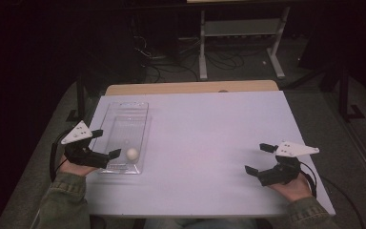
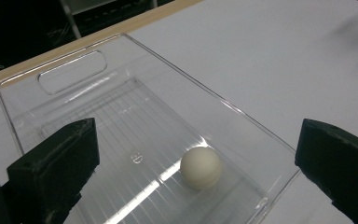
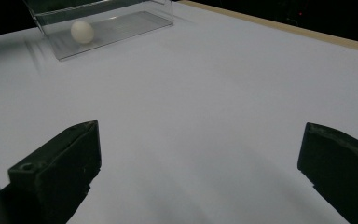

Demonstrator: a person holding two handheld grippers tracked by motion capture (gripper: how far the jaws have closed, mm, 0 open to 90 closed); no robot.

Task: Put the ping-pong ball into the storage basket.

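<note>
White ball lying in a clear tray, both grippers spread wide and holding nothing.

High view: the ball [image 1: 132,153] rests in the near end of the clear tray [image 1: 138,106] on the left part of the white table [image 1: 209,133]. The left gripper [image 1: 106,143] sits at the tray's near left edge, jaws wide, one tip just beside the ball. The right gripper [image 1: 257,159] sits well apart at the table's right, jaws wide, empty. Left gripper view: the ball [image 2: 201,167] lies on the tray's [image 2: 158,79] ribbed floor between the wide jaws, touching neither. Right gripper view: the jaws stand wide over bare table [image 3: 214,102]; the tray [image 3: 140,21] with the ball [image 3: 82,32] lies far off.
</note>
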